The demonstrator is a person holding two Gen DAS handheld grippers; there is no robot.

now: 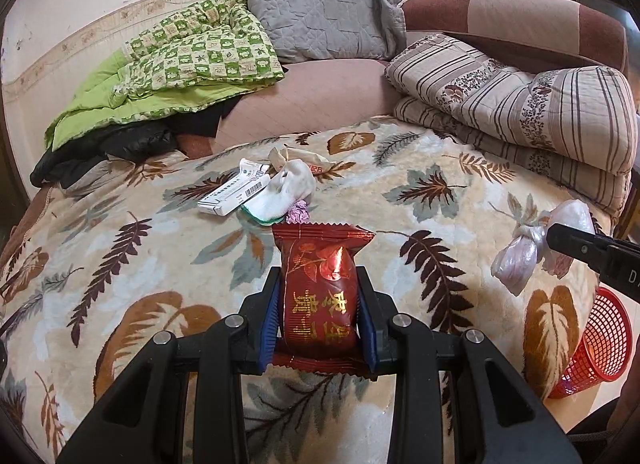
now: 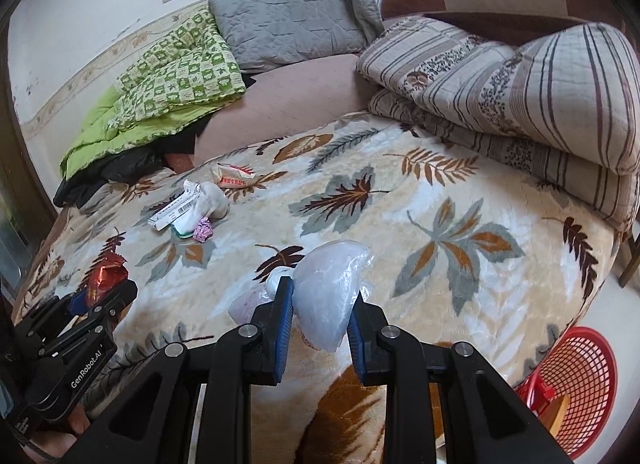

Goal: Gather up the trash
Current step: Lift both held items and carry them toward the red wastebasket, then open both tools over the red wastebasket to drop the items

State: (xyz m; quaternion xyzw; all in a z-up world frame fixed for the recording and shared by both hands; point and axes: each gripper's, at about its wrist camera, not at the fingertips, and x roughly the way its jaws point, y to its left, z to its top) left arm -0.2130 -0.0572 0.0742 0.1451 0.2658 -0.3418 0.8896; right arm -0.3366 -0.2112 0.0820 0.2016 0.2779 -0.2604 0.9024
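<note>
A red foil snack wrapper (image 1: 318,292) with gold lettering stands upright between the blue pads of my left gripper (image 1: 318,284), which is shut on it above the leaf-patterned blanket (image 1: 140,264). My right gripper (image 2: 320,300) is shut on a knotted clear plastic bag (image 2: 326,296); that bag (image 1: 532,248) also shows at the right of the left wrist view. Further back on the bed lies a small pile: a white carton (image 1: 234,192), a white sock-like cloth (image 1: 290,184), a purple crumpled wrapper (image 1: 298,214) and a beige packet (image 2: 234,176). A red mesh basket (image 2: 576,388) sits on the floor right of the bed.
Folded striped quilts (image 1: 520,104) are stacked at the bed's right. A green checked quilt (image 1: 192,56), a grey pillow (image 1: 320,16) and dark clothing (image 1: 108,148) lie at the back left. The bed's edge drops to the floor by the basket.
</note>
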